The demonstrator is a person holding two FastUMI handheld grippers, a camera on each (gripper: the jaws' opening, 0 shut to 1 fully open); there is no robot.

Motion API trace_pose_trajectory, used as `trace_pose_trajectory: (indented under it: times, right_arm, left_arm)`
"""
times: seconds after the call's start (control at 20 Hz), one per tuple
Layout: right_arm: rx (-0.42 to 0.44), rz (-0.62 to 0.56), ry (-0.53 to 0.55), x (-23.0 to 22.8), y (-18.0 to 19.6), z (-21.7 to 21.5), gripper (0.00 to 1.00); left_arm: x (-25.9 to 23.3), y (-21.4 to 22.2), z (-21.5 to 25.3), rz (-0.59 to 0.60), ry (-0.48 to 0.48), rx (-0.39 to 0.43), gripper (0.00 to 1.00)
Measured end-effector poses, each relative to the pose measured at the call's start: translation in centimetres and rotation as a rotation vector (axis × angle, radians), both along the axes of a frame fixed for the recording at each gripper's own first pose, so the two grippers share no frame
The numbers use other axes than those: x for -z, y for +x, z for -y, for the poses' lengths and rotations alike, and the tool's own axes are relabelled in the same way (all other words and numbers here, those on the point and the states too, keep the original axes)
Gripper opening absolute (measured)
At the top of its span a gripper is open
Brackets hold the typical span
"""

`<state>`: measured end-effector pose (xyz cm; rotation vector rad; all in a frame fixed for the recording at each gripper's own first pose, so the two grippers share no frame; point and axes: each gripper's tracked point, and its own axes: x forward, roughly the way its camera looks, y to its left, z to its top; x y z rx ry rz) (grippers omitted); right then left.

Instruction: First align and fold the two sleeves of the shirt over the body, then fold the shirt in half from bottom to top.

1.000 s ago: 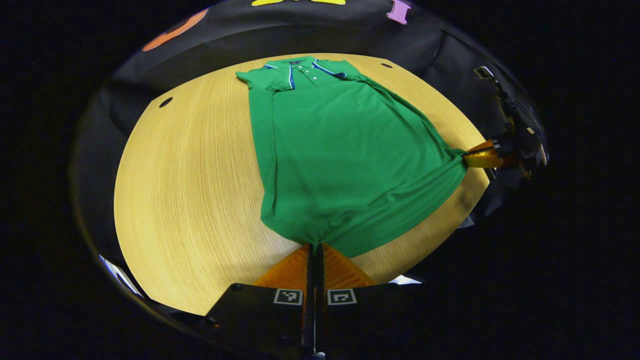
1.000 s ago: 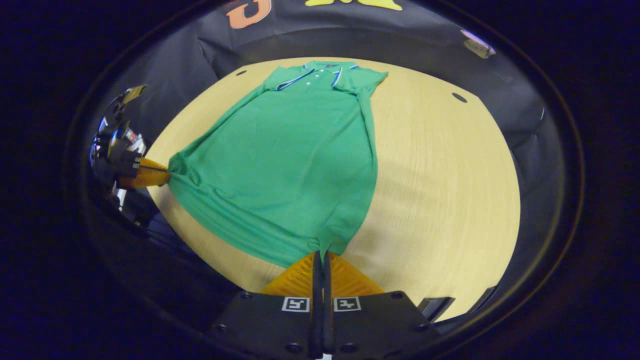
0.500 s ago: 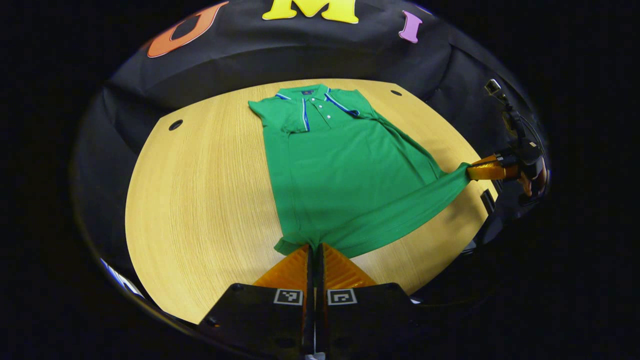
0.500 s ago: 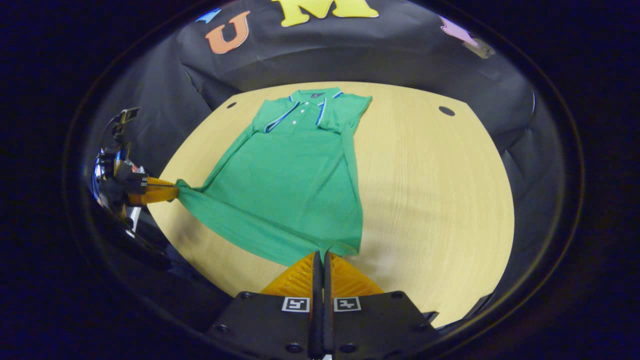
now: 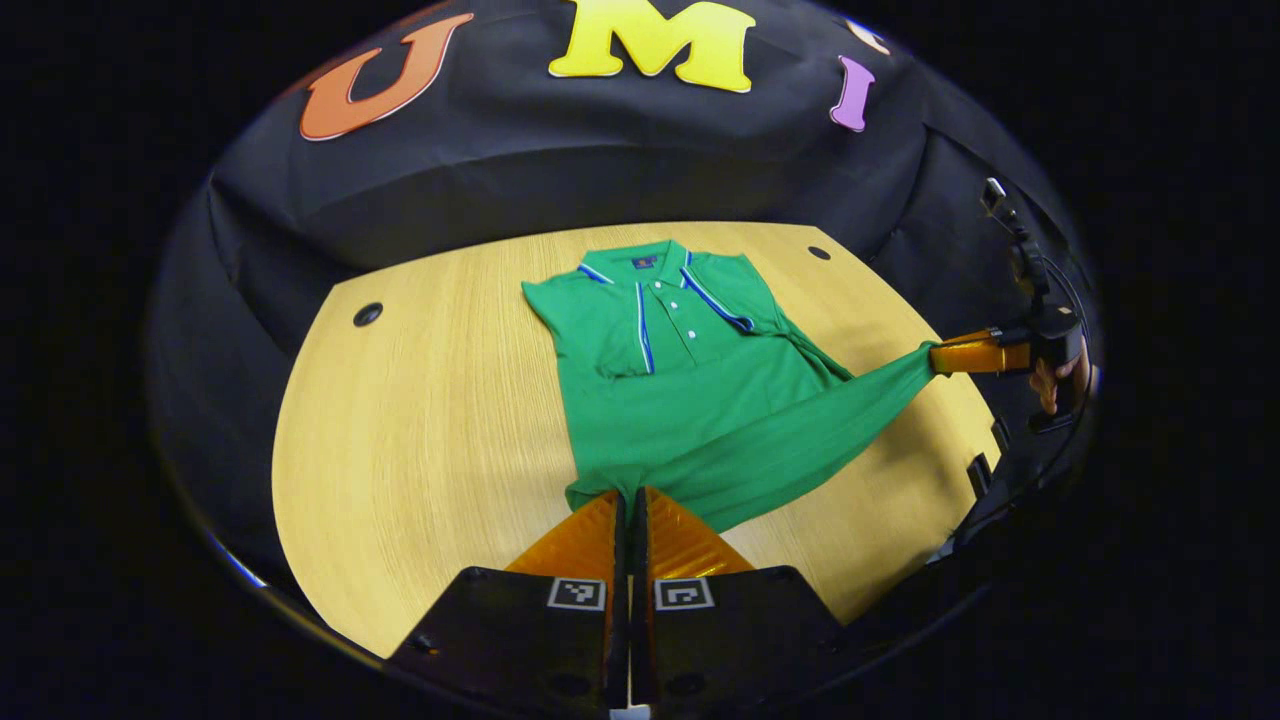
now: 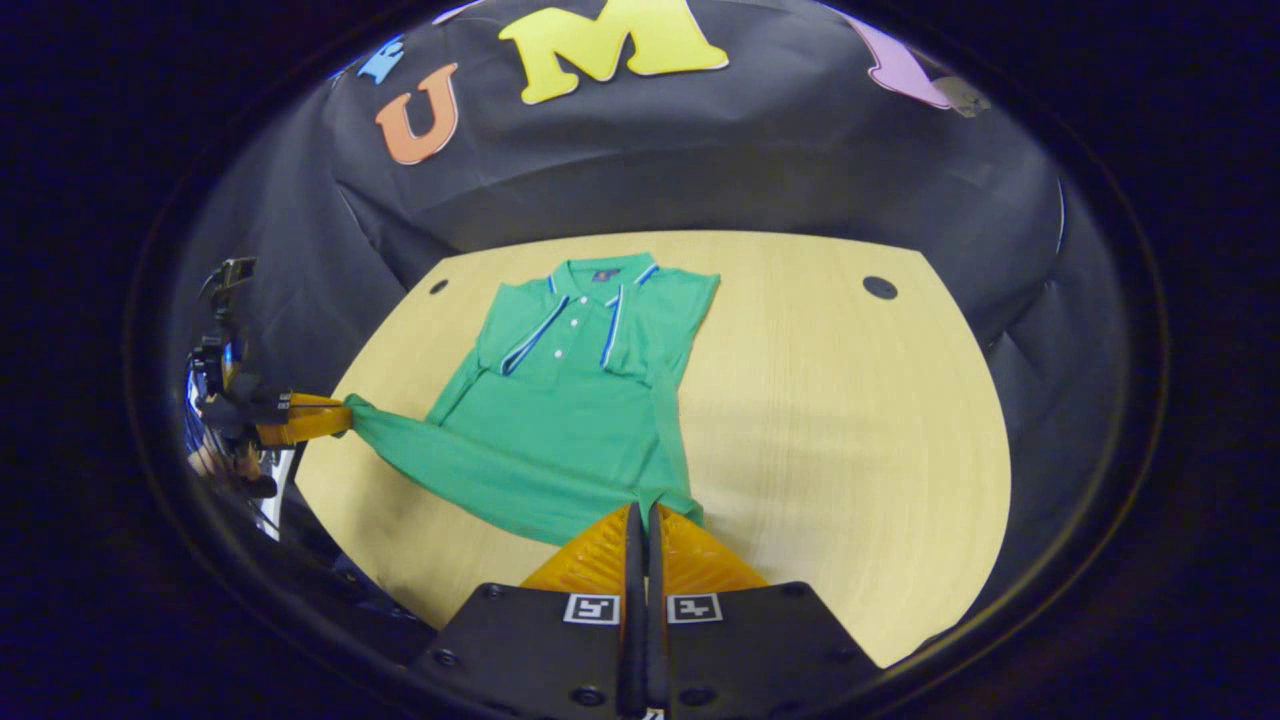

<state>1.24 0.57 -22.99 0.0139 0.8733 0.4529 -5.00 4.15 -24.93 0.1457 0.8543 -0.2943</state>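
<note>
Shirt hem higher, both grippers clamped.

The shirt is seen to be of soft, matt knitted cloth, its collar edged with smooth striped trim. Beneath the shirt, the table is finished in light wood grain, faintly satin. Behind the table, the booth wall is hung with matt, creased cloth.

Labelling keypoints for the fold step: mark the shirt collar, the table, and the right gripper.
shirt collar (image 5: 640,262): left gripper view, on the collar's back band.
table (image 6: 850,420): right gripper view, on bare wood beside the shirt.
right gripper (image 6: 641,512): right gripper view, between the fingertips, shut on the shirt hem.
</note>
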Motion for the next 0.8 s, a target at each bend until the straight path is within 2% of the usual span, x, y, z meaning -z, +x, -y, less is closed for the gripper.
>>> trace_pose_trajectory:
  times: [0.2,0.5,0.8]
  right_arm:
    - [0.015,0.047,0.007,-1.6,4.5,-1.5,0.05]
    - [0.058,0.078,0.043,-3.6,11.2,-3.2,0.03]
    - [0.090,0.123,0.078,-5.7,18.5,-5.1,0.02]
  left_arm:
    - [-0.6,4.1,-0.2,0.044,0.019,0.011,0.04]
    - [-3.5,11.5,-0.8,0.116,-0.071,-0.069,0.04]
    - [-4.1,18.6,-1.3,0.198,-0.064,-0.050,0.04]
